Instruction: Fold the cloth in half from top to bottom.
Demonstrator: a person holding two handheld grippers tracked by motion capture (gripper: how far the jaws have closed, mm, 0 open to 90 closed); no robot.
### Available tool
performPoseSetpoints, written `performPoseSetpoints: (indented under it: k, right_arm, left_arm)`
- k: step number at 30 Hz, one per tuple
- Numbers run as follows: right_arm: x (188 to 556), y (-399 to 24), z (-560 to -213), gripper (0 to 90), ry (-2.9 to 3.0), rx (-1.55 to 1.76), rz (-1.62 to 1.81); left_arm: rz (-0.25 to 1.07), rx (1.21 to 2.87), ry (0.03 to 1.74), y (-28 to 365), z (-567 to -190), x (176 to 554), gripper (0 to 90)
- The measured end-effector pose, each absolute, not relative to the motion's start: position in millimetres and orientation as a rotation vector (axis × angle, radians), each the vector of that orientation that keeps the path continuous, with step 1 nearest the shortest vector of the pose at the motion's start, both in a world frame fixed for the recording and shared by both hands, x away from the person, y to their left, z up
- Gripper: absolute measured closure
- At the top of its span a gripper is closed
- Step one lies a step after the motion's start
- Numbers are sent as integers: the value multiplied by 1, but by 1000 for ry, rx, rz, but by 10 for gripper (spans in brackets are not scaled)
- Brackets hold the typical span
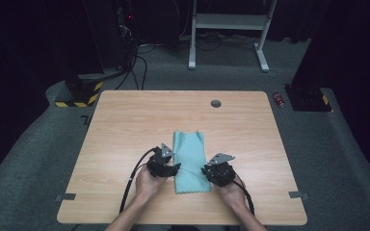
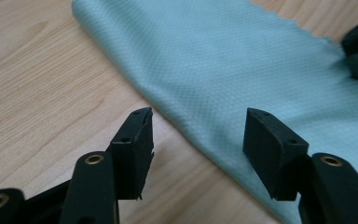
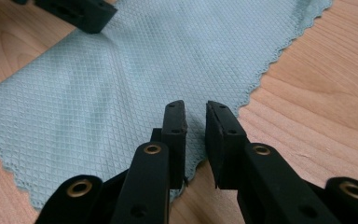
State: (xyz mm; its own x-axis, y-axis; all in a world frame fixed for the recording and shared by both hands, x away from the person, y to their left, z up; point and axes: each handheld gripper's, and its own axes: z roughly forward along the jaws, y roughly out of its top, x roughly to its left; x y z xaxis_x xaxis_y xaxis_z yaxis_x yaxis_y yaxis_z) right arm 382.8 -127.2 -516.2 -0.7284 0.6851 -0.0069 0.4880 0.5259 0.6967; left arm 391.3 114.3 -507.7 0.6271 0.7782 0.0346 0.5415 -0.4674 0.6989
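Tongs [image 1: 173, 167] flank teal cloth [image 1: 190, 154] on wooden table [image 1: 125, 125], grey carpet [image 1: 38, 159] around.

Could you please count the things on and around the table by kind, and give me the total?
Cloths: 1, the light teal cloth lying on the wooden table.
Grippers: 2, the left gripper and the right gripper, one at each side of the cloth.
Cans: 1, the red can on the floor beyond the table's right corner.
Tables: 1.
Total: 5.

Lab, I judge: hazard-striped block [image 1: 78, 94] and cable bundle [image 1: 134, 65] beyond my wooden table [image 1: 125, 130], dark curtains around.
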Motion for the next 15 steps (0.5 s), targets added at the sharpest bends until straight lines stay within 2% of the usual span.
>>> performPoseSetpoints:
  k: [15]
  right_arm:
    - [396,-131,-508,769,2457,1050,1057]
  left_arm:
    - [442,2120,1024,122,-523,370,389]
